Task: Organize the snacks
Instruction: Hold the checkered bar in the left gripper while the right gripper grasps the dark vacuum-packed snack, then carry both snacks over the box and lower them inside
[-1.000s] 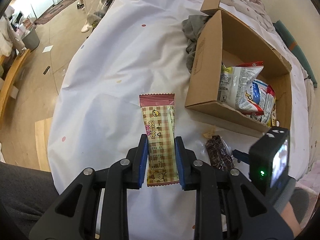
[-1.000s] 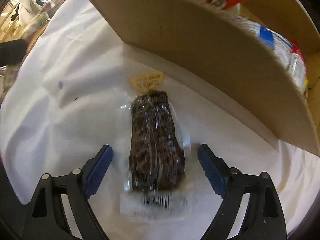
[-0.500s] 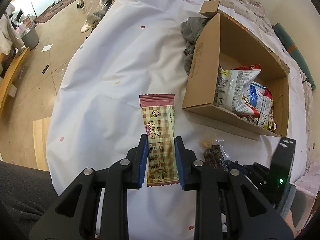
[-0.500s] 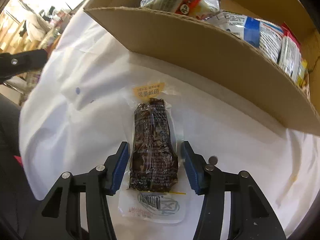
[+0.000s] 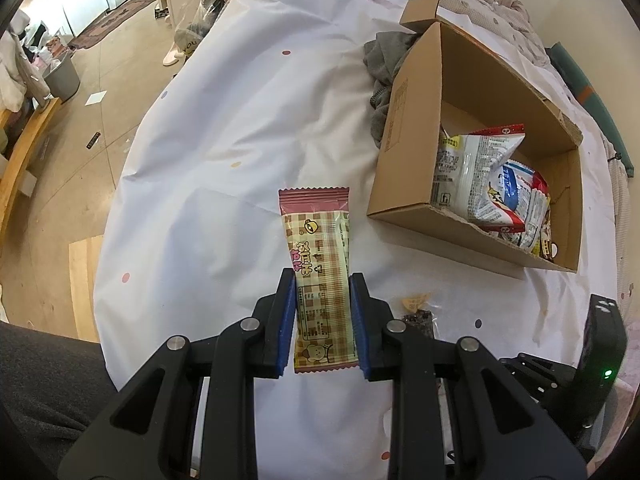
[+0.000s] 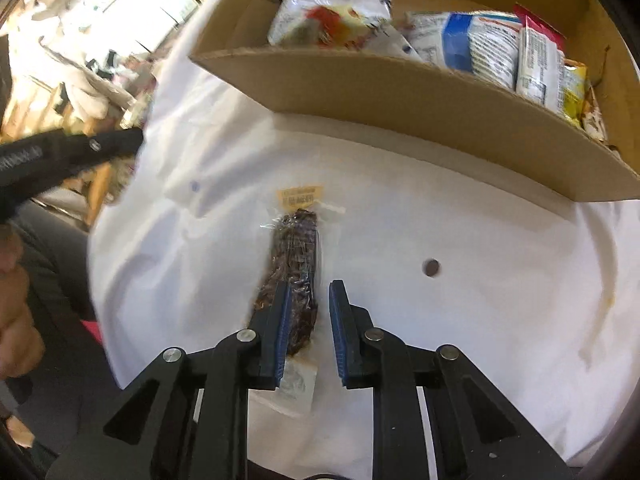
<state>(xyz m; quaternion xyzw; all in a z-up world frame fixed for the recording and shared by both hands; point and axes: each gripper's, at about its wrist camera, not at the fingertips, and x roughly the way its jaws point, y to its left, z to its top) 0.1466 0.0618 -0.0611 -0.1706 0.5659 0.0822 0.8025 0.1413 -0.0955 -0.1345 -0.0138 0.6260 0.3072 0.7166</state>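
Since the earlier frame the right gripper (image 6: 306, 328) has gone from wide open around the dark snack bar (image 6: 294, 276) to nearly closed, and its view has pulled back and up, so that more of the cardboard box (image 6: 400, 104) now shows. The left gripper (image 5: 322, 320) has held its place and its grip throughout.

Right gripper: the jaws are closing. The dark snack bar sits between them, tight against the left pad (image 6: 282, 332), with a visible gap before the other pad, so the grasp looks off-centre; whether the bar is firmly held cannot be told. The bar is a lumpy, dark brown piece in clear, glossy film with a yellow label tab at its far end, and appears raised over the white cloth (image 6: 480, 280).

Left gripper: clamped on the lower half of the checked snack packet (image 5: 320, 268). The packet is flat, long and rectangular, cream and brown with crimped maroon ends; its upper half projects free beyond the pads.

Box: brown corrugated cardboard, open at the top, standing on the cloth just beyond both grippers. It already holds several crinkly foil and plastic bags (image 5: 488, 184), standing or leaning together along one side; the rest of its floor is bare.

Progress, as a judgement: partly done. Both packets in the grippers remain outside the box and are yet to be placed in it. A crumpled grey garment (image 5: 384, 80) lies against the far outer wall of the box.
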